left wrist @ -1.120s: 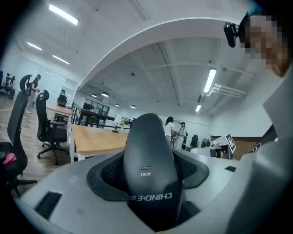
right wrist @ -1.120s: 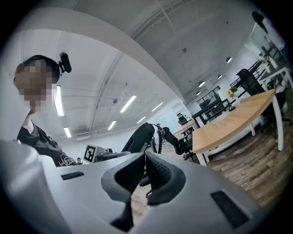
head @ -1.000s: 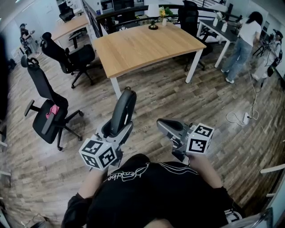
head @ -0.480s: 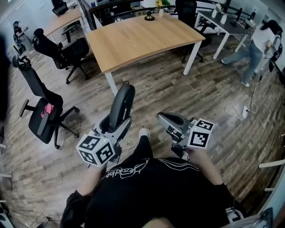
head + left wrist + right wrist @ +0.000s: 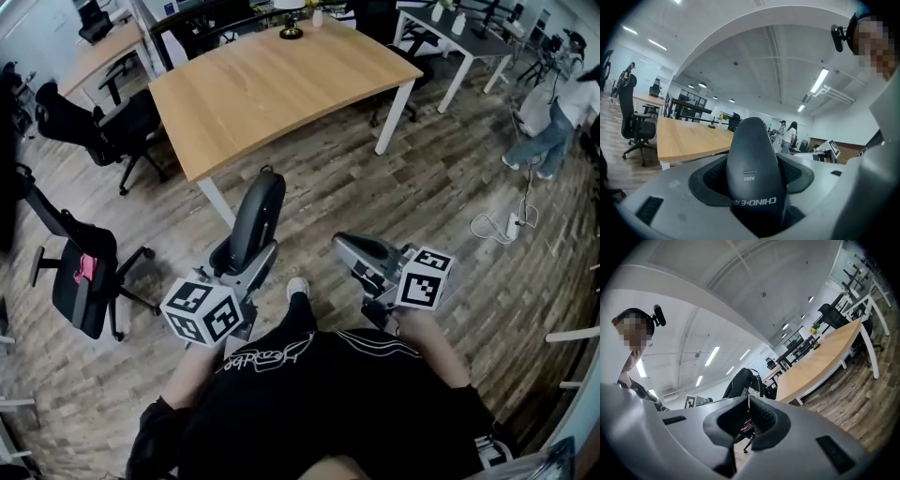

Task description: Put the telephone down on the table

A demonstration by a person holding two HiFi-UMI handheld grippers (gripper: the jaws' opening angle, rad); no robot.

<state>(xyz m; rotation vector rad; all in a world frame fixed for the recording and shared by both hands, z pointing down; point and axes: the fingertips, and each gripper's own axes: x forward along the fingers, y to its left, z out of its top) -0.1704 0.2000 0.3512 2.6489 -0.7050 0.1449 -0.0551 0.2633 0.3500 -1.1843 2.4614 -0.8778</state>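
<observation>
Item, floor (image 5: 450, 187): wood planks, spreading under everything. Item, table (image 5: 272, 89): pale wood top on white legs, standing at 12 o'clock from the person, its top lying mostly bare with only small objects at the far edge. Item, office chair (image 5: 80, 281): black, sitting at 9 o'clock, well apart from the work. Item, telephone (image 5: 258, 217): a dark handset being gripped by its lower end in the left gripper (image 5: 244, 267), whose jaws are standing wide and clamping it. It is hanging over the floor, short of the table's near edge. Its long axis is running from 6 towards 12 o'clock, its free end pointing at the table. Item, right gripper (image 5: 352, 251): riding at 3 o'clock of the handset, jaws pressed together on nothing. Item, cord (image 5: 761, 380): coiled, trailing from the handset, showing only in the right gripper view. Note on handling: the table is lying straight ahead at 12 o'clock of the loaded jaws, so the left hand is judged the one doing the carrying. Reaching the top is likely calling for a forward carry, then laying the handset flat along its length before letting go.
</observation>
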